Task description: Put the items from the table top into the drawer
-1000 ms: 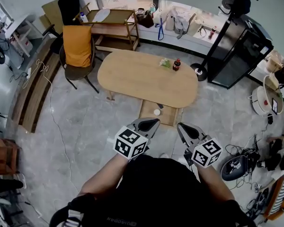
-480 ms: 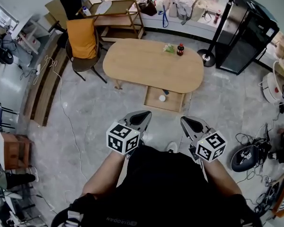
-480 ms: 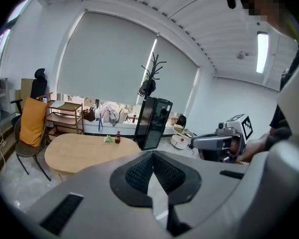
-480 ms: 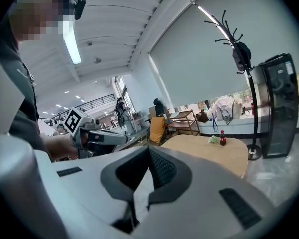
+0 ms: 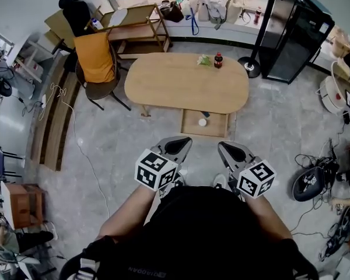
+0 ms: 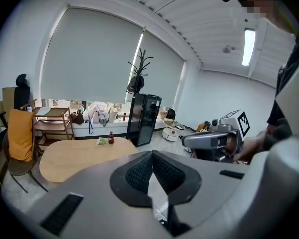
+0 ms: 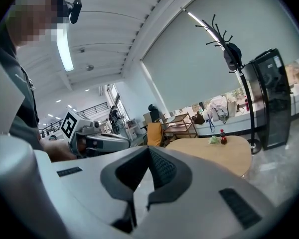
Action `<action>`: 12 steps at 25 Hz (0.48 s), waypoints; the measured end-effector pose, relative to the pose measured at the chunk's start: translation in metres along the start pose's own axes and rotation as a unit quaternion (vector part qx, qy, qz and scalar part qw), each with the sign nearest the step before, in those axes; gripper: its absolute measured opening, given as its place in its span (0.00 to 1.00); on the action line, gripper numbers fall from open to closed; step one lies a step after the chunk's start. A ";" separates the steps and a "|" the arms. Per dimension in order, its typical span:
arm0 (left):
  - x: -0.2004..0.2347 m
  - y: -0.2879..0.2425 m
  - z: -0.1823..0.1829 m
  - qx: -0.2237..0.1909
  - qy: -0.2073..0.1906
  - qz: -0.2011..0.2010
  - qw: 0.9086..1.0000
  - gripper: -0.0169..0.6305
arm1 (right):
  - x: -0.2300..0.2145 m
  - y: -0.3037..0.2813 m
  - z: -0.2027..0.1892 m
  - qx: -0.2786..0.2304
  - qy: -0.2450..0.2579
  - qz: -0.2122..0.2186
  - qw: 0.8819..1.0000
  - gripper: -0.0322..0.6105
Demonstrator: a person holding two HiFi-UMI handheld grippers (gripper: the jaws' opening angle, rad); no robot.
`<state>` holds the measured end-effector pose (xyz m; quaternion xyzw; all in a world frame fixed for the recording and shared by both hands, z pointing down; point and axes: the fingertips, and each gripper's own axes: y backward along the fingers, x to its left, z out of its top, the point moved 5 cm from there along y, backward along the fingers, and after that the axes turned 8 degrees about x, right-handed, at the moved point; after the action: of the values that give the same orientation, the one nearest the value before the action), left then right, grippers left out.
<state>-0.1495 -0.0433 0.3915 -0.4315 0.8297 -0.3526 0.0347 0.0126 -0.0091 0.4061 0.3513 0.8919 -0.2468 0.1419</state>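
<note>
Standing back from the counter [image 5: 163, 86], you hold the left tool [image 5: 181, 143] and right tool [image 5: 226, 149] with jaws pressed together on nothing. The bottle [image 5: 218, 60] and green bundle [image 5: 205, 60] sit at the counter's far edge, and the drawer [image 5: 189, 124] stands pulled out below its near edge.

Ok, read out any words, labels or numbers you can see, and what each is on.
Nothing reads cleanly.
Pale print on the person's black top: upside down, too blurred.
Red label on the small dark bottle on the oval wooden table: too small.
White marker cubes: black square patterns, no letters.
</note>
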 end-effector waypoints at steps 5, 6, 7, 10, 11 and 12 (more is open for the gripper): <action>0.016 0.006 -0.006 0.003 -0.003 -0.008 1.000 0.03 | 0.006 -0.010 -0.004 0.003 0.003 -0.018 1.000 0.05; 0.019 0.007 -0.007 0.002 -0.002 -0.009 1.000 0.03 | 0.007 -0.013 -0.004 0.005 0.003 -0.021 1.000 0.05; 0.022 0.008 -0.008 0.002 -0.001 -0.011 1.000 0.03 | 0.009 -0.015 -0.004 0.005 0.003 -0.024 1.000 0.05; 0.029 0.011 -0.007 -0.002 0.000 -0.015 1.000 0.03 | 0.014 -0.020 0.001 0.006 0.009 -0.030 0.999 0.05; 0.031 0.011 -0.007 -0.004 0.001 -0.016 1.000 0.03 | 0.015 -0.021 0.002 0.007 0.012 -0.032 0.999 0.05; 0.033 0.011 -0.007 -0.006 0.002 -0.016 1.000 0.03 | 0.015 -0.022 0.002 0.009 0.013 -0.033 0.999 0.05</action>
<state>-0.1802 -0.0598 0.3975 -0.4439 0.8248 -0.3492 0.0254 -0.0134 -0.0158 0.4059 0.3264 0.9025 -0.2548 0.1188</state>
